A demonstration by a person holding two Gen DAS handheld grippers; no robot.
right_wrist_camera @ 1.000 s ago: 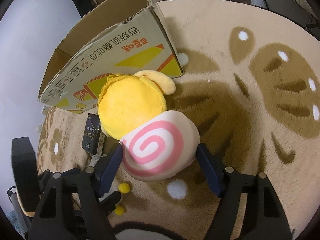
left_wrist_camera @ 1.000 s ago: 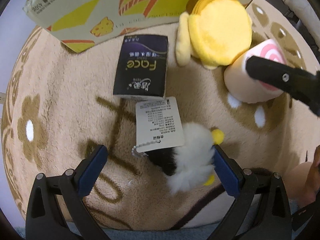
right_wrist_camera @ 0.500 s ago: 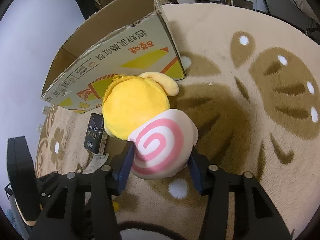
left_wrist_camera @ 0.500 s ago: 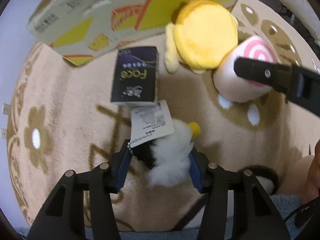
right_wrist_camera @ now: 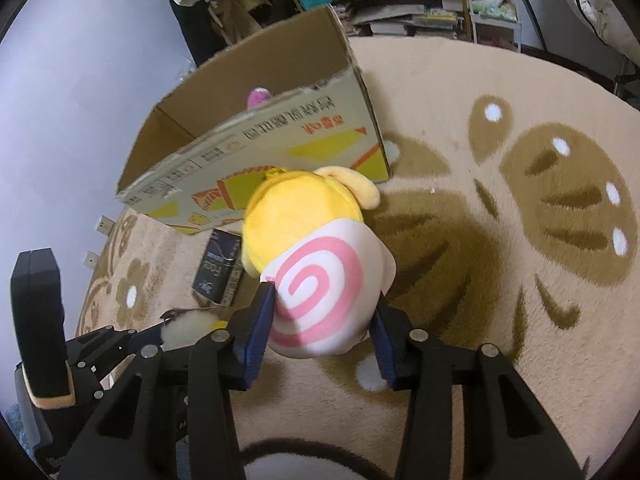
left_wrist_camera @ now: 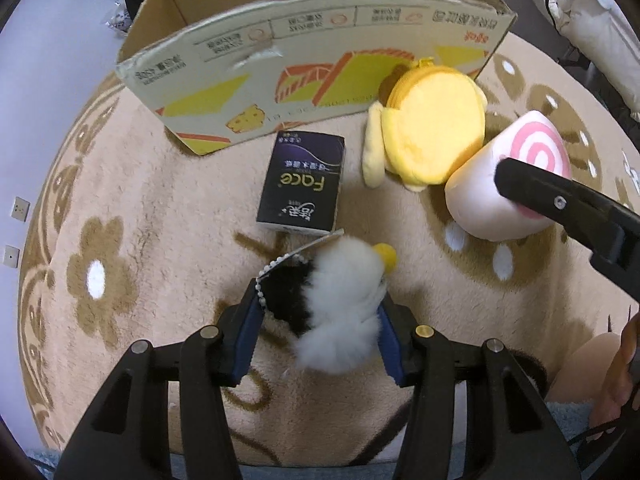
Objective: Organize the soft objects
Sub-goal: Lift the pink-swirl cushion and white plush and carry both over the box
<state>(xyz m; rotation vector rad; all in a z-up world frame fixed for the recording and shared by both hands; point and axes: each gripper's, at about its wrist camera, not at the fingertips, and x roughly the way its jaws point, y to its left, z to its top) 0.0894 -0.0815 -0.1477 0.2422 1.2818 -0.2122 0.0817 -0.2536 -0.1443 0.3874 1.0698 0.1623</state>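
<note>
While both units are working over the patterned beige rug (left_wrist_camera: 168, 208), the left gripper (left_wrist_camera: 318, 332) is clamping its blue-padded fingers (left_wrist_camera: 246, 334) on the fluffy white-and-black plush (left_wrist_camera: 340, 300); the plush is sitting between the pads, with a yellow tip (left_wrist_camera: 386, 254) projecting at its far end and a bead chain (left_wrist_camera: 276, 270) with a paper tag (left_wrist_camera: 320, 242) trailing from its dark side; whether the plush is lifted clear of the rug cannot be told.

As seen from the right wrist view, the right gripper (right_wrist_camera: 322, 332) is clamping its fingers (right_wrist_camera: 258, 328) on the pink-spiral roll plush (right_wrist_camera: 324, 292); the pads are pressing against both flanks of the roll, and the spiral face is pointing up toward the camera; the roll is touching the round yellow plush pouch (right_wrist_camera: 296, 216), which is lying just beyond it on the rug.

The yellow pouch is resting against the printed side of the cardboard box (left_wrist_camera: 304, 68); the box is standing open-topped at the far side of the rug, and a small pink item (right_wrist_camera: 259, 98) is showing inside it; a dark tissue pack (left_wrist_camera: 302, 188) is lying flat on the rug, just in front of the box and just beyond the white-and-black plush, left of the yellow pouch.

Shelves with stacked clutter (right_wrist_camera: 408, 4) are occupying the background in the right wrist view.
</note>
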